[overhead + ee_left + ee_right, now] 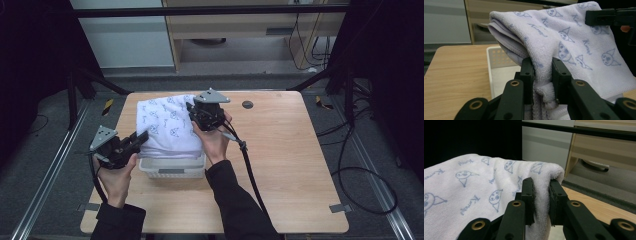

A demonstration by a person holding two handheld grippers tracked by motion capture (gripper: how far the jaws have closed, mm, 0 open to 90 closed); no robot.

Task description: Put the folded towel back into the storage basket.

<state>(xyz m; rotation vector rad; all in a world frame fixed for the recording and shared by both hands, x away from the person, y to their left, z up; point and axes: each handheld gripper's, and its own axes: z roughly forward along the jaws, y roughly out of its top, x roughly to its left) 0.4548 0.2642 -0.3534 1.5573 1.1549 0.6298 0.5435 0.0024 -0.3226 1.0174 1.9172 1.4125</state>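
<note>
Where towel (167, 127) drapes, basket (172, 169) half hidden.

1. The basket (172, 167) sits on the table (280, 165), near its front edge, left of the middle.
2. The folded towel (167, 127) hangs above the basket, stretching back over the table behind it.
3. My left gripper (141, 138) pinches the towel's near left corner.
4. My right gripper (192, 111) clamps its right edge, farther back.
</note>
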